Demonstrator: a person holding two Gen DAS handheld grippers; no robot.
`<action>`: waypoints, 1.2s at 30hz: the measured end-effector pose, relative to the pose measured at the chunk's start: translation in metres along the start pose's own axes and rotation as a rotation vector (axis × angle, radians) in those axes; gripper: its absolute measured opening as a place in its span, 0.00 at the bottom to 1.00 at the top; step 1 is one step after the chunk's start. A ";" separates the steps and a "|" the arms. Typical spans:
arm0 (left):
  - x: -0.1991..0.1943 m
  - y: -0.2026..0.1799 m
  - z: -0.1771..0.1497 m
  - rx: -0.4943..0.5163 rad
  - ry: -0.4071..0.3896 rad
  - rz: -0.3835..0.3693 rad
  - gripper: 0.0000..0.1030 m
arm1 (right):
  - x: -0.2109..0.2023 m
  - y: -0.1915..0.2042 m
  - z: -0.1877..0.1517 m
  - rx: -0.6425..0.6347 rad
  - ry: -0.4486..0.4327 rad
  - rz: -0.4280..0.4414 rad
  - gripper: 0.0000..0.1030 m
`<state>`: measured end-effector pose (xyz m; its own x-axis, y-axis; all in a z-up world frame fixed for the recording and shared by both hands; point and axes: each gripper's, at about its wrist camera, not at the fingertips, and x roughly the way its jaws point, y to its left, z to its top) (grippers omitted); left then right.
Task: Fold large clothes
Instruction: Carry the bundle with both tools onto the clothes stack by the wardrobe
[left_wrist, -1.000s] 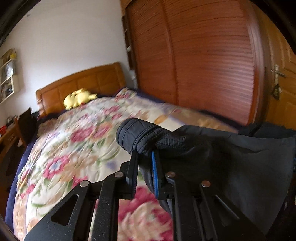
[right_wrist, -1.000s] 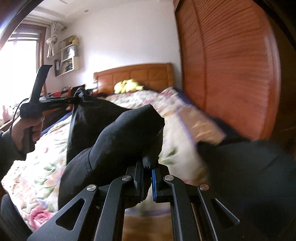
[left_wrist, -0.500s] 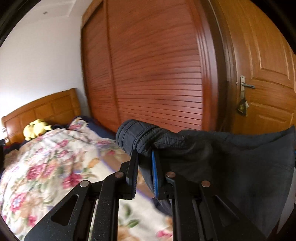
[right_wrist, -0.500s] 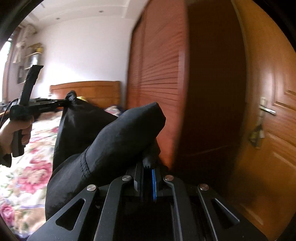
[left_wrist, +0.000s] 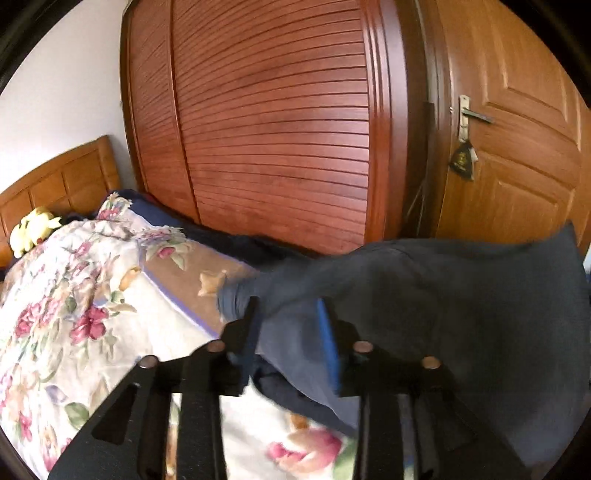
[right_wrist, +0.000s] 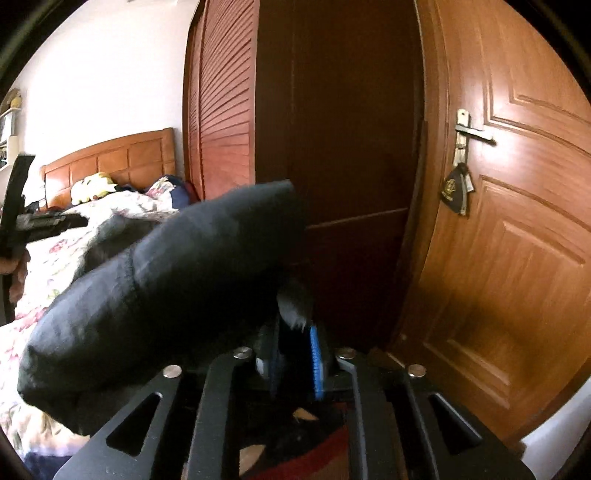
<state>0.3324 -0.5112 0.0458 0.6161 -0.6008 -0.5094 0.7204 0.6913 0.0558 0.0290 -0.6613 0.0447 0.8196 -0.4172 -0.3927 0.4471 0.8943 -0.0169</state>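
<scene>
garment (left_wrist: 443, 302) lies on bed (left_wrist: 92, 295); wardrobe (left_wrist: 277, 129) behind, door (left_wrist: 517, 147) to its right.

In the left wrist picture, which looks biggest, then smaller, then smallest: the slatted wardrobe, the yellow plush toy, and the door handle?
1. Wardrobe, far the biggest in the picture.
2. Plush toy.
3. Door handle.
The toy and handle look nearly alike, and both sit far from the camera, so that order is unsure.

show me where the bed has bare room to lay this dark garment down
Free: the floral quilt between the yellow plush toy by the headboard and the left gripper. Crowded: the near corner, where the dark garment drapes.
</scene>
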 end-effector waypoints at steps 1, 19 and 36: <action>-0.005 0.002 -0.004 -0.001 0.002 -0.014 0.39 | -0.008 0.001 0.004 0.003 -0.006 -0.013 0.24; -0.115 0.031 -0.106 -0.046 -0.021 -0.096 0.80 | 0.004 0.063 0.045 -0.106 0.138 0.064 0.50; -0.197 0.066 -0.158 -0.083 -0.049 -0.005 0.80 | -0.074 0.104 0.020 -0.084 0.062 0.005 0.61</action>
<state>0.2082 -0.2838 0.0140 0.6290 -0.6220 -0.4665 0.6957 0.7180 -0.0193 0.0219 -0.5407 0.0909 0.7968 -0.4038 -0.4495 0.4090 0.9080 -0.0908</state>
